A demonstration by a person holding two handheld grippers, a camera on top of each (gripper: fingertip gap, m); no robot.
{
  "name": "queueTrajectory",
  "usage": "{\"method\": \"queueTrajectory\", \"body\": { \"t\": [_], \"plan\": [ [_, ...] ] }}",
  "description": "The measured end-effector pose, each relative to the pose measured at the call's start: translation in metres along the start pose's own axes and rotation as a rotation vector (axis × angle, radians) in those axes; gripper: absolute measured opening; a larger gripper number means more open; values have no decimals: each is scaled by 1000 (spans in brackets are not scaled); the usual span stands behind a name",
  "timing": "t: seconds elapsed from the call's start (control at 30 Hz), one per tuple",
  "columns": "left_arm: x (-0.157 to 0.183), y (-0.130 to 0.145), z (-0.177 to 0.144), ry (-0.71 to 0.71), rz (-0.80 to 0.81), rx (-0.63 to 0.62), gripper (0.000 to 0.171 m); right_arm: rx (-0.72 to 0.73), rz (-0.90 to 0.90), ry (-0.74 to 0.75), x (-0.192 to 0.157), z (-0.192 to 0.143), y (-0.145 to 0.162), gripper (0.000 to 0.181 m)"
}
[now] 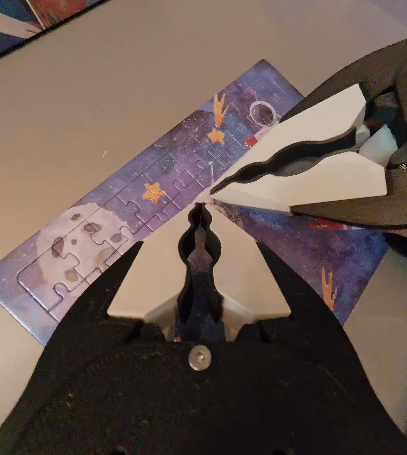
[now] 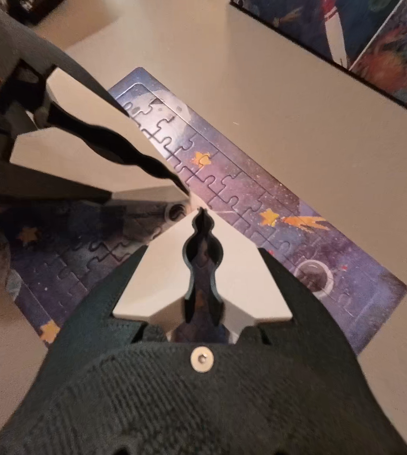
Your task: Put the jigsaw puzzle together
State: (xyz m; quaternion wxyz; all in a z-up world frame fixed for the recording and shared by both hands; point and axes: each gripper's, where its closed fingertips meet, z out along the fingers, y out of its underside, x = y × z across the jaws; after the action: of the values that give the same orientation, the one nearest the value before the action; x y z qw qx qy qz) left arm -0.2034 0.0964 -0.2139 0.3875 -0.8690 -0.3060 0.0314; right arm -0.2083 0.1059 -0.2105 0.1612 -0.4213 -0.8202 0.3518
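Both closed: left gripper and right gripper fingers pressed together, tips on jigsaw puzzle; pushing risked buckling joined pieces.

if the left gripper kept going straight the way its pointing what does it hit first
Most likely the jigsaw puzzle surface: the shut left gripper points down at it by the right gripper tips. Whether it already touches is unclear.

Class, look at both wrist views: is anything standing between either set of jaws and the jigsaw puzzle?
Nothing visible does. The left gripper and right gripper, both with jaws shut, meet tip to tip right at the jigsaw puzzle, with no object between them and it.
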Motion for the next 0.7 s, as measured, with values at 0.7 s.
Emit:
{"method": "queueTrajectory", "body": {
  "t": [0.7],
  "plan": [
    [-43, -10, 0, -84, -58, -6, 0, -16, -55, -9, 28, 4, -12, 0]
  ]
}}
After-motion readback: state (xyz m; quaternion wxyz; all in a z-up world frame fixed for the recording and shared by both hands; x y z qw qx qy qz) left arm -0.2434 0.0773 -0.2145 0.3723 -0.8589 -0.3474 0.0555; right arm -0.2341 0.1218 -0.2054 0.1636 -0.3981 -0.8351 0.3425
